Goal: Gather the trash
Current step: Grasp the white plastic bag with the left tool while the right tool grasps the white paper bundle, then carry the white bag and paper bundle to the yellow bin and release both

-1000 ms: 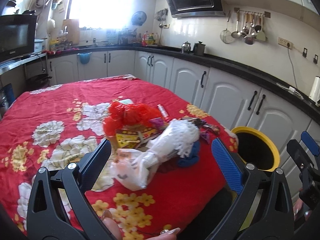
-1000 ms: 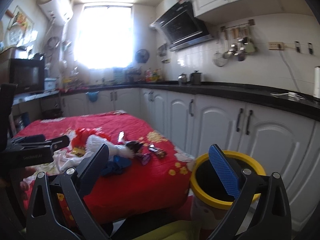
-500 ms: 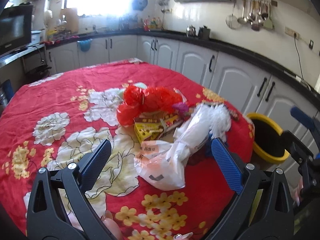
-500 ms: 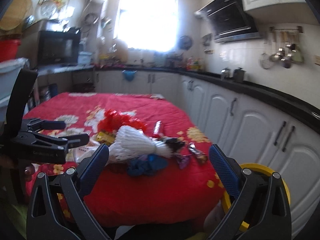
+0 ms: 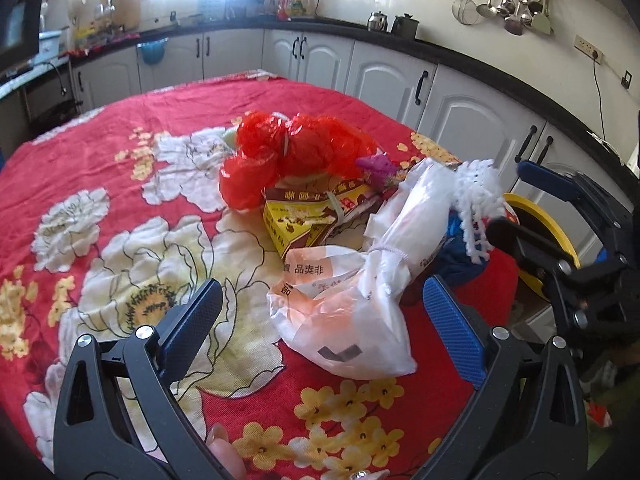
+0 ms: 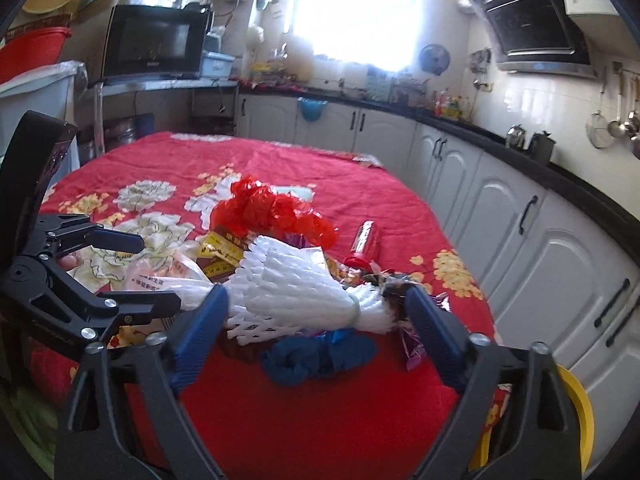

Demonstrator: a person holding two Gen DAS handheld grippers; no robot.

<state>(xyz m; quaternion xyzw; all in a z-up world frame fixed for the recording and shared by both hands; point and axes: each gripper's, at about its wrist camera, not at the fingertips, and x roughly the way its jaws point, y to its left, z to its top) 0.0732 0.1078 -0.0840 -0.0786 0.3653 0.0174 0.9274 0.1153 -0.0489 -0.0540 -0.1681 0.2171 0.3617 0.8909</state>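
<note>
A pile of trash lies on the red flowered tablecloth: a white and orange plastic bag, white foam netting, a crumpled red plastic bag, a yellow carton, a blue rag and a red wrapper tube. My left gripper is open, its jaws on either side of the white bag. My right gripper is open, its jaws around the foam netting and blue rag. A yellow-rimmed trash bin stands beside the table; it also shows in the right wrist view.
White kitchen cabinets with a black counter curve around the far and right sides. A microwave sits on a shelf at the back left. Small wrappers lie near the table's right edge.
Both grippers have moved in over the table toward the trash pile. The left one now straddles the white bag, and the right one has swung from the bin to the foam netting.
</note>
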